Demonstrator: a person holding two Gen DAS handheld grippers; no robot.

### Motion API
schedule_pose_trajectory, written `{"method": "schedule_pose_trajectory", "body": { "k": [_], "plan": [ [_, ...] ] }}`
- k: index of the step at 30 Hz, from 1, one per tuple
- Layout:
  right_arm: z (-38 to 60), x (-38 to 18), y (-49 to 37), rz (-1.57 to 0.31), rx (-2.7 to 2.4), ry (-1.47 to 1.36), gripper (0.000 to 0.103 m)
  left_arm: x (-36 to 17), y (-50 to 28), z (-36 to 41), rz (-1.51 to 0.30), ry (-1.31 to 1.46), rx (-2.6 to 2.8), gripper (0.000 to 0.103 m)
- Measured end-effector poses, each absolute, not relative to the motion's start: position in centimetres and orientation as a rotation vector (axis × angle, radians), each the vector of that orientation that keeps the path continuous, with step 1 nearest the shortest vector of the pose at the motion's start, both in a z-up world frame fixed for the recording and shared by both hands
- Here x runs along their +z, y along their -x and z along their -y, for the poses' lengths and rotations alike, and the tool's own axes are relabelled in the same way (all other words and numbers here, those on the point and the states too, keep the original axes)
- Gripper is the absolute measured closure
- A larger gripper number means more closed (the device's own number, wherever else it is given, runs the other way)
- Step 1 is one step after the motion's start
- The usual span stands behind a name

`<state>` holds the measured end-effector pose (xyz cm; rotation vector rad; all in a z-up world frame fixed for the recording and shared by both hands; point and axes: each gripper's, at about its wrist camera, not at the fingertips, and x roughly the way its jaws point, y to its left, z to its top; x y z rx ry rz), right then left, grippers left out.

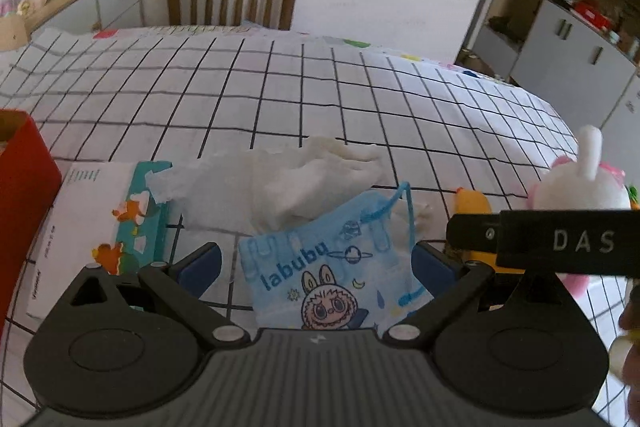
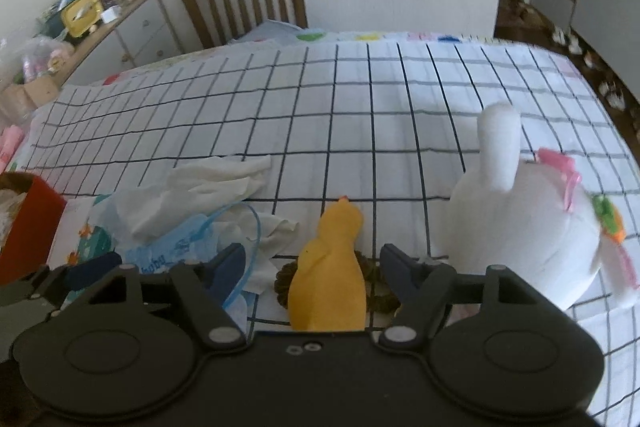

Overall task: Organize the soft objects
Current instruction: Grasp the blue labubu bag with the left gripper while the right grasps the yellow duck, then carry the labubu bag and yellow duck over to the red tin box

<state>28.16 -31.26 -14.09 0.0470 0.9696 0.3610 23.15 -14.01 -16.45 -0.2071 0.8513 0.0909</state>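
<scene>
Yellow duck toy (image 2: 328,267) sits untouched between the right claw's (image 2: 312,259) spread fingers.

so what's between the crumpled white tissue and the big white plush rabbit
In the right wrist view, a yellow plush duck stands between the crumpled white tissue and the white plush rabbit, on checked tablecloth.

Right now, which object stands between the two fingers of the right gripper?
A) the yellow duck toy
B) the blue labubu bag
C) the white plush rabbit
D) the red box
A: in the right wrist view the yellow duck toy stands between the open fingers of the right gripper, with gaps on both sides.
</scene>
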Motion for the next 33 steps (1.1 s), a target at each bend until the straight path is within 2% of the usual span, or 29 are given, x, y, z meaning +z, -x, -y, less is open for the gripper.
{"method": "schedule_pose_trajectory", "body": {
  "k": [9,13,17,21,23,27,33],
  "plan": [
    [30.8,-15.4,-29.2,-1.021,0.312,-0.087,0.034,-17.0,-23.4,13.8,-0.866,0.242,0.103,0.002],
    [30.7,-15.6,-29.2,-1.019,0.3,-0.078,0.041,-17.2,-23.2,13.6,-0.869,0.255,0.12,0.003],
    [30.7,-15.6,-29.1,-1.013,0.289,-0.069,0.05,-17.1,-22.9,13.6,-0.86,0.247,0.119,0.015],
    [30.8,-15.5,-29.0,-1.008,0.286,-0.07,0.06,-16.9,-22.6,13.7,-0.852,0.24,0.111,0.036],
    [30.8,-15.6,-28.8,-1.003,0.285,-0.057,0.067,-16.8,-22.5,13.6,-0.851,0.24,0.111,0.041],
    [30.7,-15.6,-28.5,-0.987,0.29,-0.035,0.073,-16.8,-22.4,13.3,-0.852,0.249,0.1,0.063],
    [31.1,-15.4,-27.9,-0.969,0.293,-0.042,0.078,-16.4,-21.4,12.8,-0.83,0.263,0.069,0.071]
  ]
}}
